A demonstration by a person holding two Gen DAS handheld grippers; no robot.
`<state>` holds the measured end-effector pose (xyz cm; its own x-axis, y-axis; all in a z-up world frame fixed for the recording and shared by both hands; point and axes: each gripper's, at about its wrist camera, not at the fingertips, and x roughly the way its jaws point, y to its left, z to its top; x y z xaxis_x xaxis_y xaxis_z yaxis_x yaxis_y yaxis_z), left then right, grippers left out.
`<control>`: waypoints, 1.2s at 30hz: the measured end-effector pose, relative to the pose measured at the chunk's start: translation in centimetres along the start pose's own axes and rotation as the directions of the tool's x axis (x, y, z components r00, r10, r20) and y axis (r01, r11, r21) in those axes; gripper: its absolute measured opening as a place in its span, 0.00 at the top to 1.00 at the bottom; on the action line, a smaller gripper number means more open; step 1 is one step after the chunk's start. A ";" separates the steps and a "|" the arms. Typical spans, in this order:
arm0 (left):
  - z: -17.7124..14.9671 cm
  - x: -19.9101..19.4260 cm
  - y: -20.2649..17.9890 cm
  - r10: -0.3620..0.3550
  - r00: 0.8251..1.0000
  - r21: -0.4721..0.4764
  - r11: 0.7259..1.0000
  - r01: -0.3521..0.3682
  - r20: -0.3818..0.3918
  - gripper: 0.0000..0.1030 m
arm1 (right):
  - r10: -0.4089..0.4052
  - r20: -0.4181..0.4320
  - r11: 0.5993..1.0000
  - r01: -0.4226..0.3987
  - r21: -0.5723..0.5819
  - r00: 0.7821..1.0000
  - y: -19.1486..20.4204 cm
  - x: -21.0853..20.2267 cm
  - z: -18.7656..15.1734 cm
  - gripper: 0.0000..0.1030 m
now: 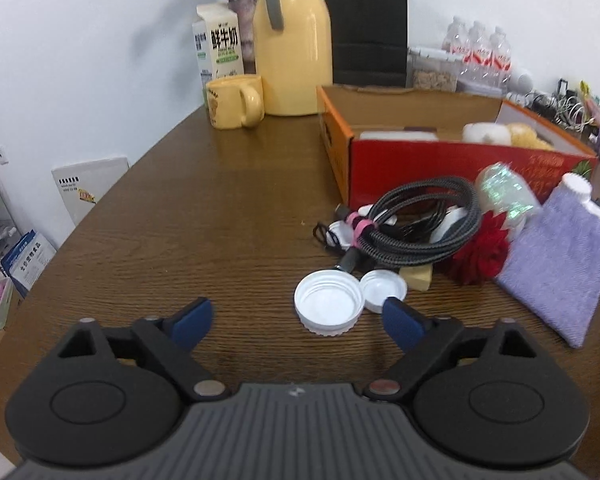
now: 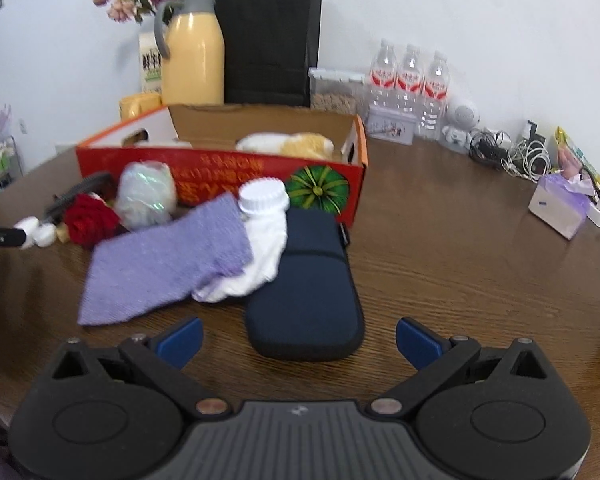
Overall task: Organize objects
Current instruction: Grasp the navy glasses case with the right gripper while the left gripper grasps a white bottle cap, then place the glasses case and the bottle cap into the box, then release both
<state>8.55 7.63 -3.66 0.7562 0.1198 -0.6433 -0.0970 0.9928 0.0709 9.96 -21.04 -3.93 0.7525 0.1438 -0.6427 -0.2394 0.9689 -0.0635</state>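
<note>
My left gripper (image 1: 298, 318) is open and empty just above the table; a large white lid (image 1: 327, 307) lies between its fingertips, with a smaller lid (image 1: 383, 290) beside it. Behind them lie a coiled black cable (image 1: 420, 220), a red flower (image 1: 482, 254), a shiny wrapped ball (image 1: 506, 194) and a purple pouch (image 1: 556, 258). My right gripper (image 2: 298, 338) is open and empty in front of a navy case (image 2: 306, 284). The purple pouch (image 2: 168, 260), a white sock (image 2: 260, 252) and a white cap (image 2: 263, 196) lie left of the case. The red cardboard box (image 2: 220, 176) holds plush items.
A yellow jug (image 1: 294, 44), yellow mug (image 1: 234, 100), milk carton (image 1: 218, 44) and black bag (image 1: 366, 20) stand at the back. Water bottles (image 2: 410, 80), a tin (image 2: 392, 126), cables (image 2: 512, 154) and a tissue pack (image 2: 560, 208) sit at the right.
</note>
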 end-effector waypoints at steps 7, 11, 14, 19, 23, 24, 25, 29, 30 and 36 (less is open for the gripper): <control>0.3 1.4 0.3 -0.004 1.000 0.003 1.000 0.004 -0.009 0.29 | 0.010 -0.060 1.000 -0.012 -0.028 0.998 -0.5 2.7 0.7 0.00; 0.7 1.8 0.7 -0.027 1.000 0.002 1.000 0.027 -0.003 0.37 | 0.009 -0.078 0.999 -0.012 -0.043 0.997 -0.8 3.9 1.4 0.01; 0.8 2.0 0.7 -0.067 0.998 0.000 0.998 0.067 0.005 0.57 | 0.030 -0.086 0.999 -0.033 -0.038 0.996 -1.2 4.8 2.0 0.02; 0.8 2.0 0.1 -0.091 0.996 0.016 0.996 0.091 0.019 0.61 | 0.067 -0.077 0.998 -0.067 -0.008 0.995 -1.7 5.9 2.5 0.06; 0.7 1.9 0.1 -0.096 0.995 0.007 0.995 0.096 0.020 0.61 | 0.116 -0.053 0.993 -0.115 0.019 0.992 -1.9 5.9 2.5 0.32; 0.7 1.8 0.1 -0.095 0.995 0.006 0.995 0.095 0.020 0.61 | 0.124 -0.049 0.992 -0.123 0.021 0.991 -1.9 5.7 2.5 0.33; 0.7 1.8 0.2 -0.095 0.995 0.005 0.995 0.095 0.023 0.61 | 0.122 -0.047 0.992 -0.121 0.023 0.991 -1.9 5.6 2.5 0.35; 0.9 1.2 0.3 -0.092 0.995 -0.005 0.996 0.092 0.039 0.61 | 0.103 -0.019 0.994 -0.103 0.038 0.994 -2.0 4.5 2.3 0.42; 1.0 1.0 0.3 -0.091 0.995 -0.006 0.996 0.091 0.044 0.61 | 0.096 -0.012 0.995 -0.096 0.036 0.995 -2.1 4.1 2.1 0.43; 1.8 -0.6 0.2 -0.088 0.992 -0.003 0.996 0.088 0.092 0.61 | 0.060 0.019 0.997 -0.060 0.047 0.998 -3.1 2.4 1.9 0.44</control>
<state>9.24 7.76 -1.86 0.8182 0.0326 -0.5740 -0.0316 0.9994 0.0118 13.61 -23.29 -3.84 0.7486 0.2051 -0.6305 -0.2554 0.9668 0.0112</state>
